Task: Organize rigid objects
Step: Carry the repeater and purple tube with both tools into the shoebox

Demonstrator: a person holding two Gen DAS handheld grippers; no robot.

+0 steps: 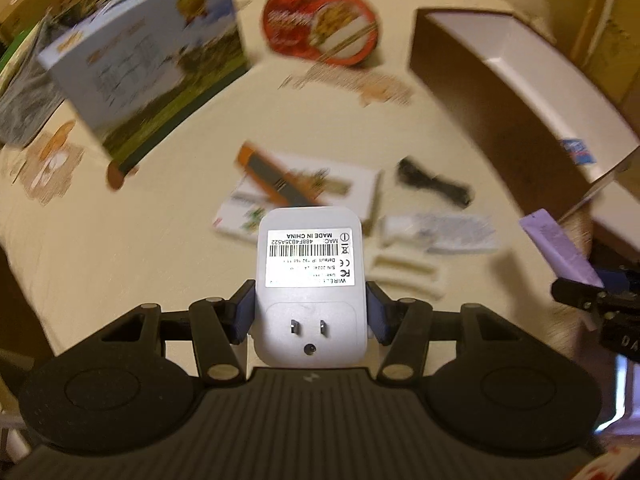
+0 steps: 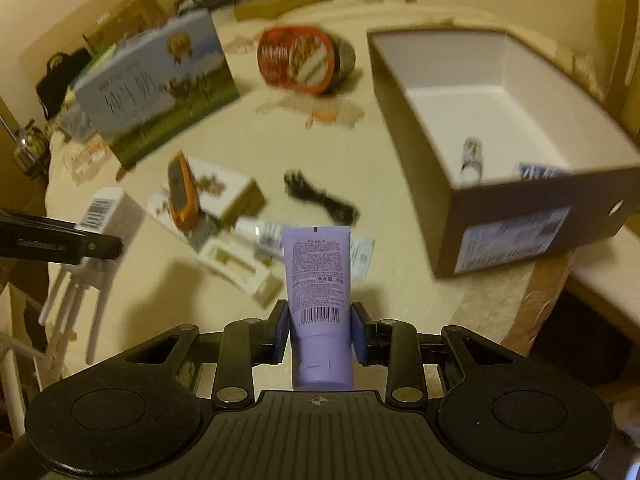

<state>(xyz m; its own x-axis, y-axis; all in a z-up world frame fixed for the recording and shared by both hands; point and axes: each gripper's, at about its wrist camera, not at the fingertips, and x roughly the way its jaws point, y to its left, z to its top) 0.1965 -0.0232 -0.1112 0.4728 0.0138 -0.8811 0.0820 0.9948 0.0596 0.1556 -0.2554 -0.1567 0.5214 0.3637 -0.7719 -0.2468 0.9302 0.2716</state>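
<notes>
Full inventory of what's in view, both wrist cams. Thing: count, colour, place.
plug-in adapter: 1, white, held in left gripper, above the table
tube: 1, lilac, held in right gripper
cardboard box: 1, brown outside, white inside, open, right side of table
small bottle: 1, clear/white, inside the box
carton: 1, blue and green, far left
noodle bowl: 1, red lid, far centre
orange device: 1, on a white packet, centre
cable: 1, black, centre
table: 1, cream
left gripper: 1, black, blue pads
right gripper: 1, black, blue pads
</notes>
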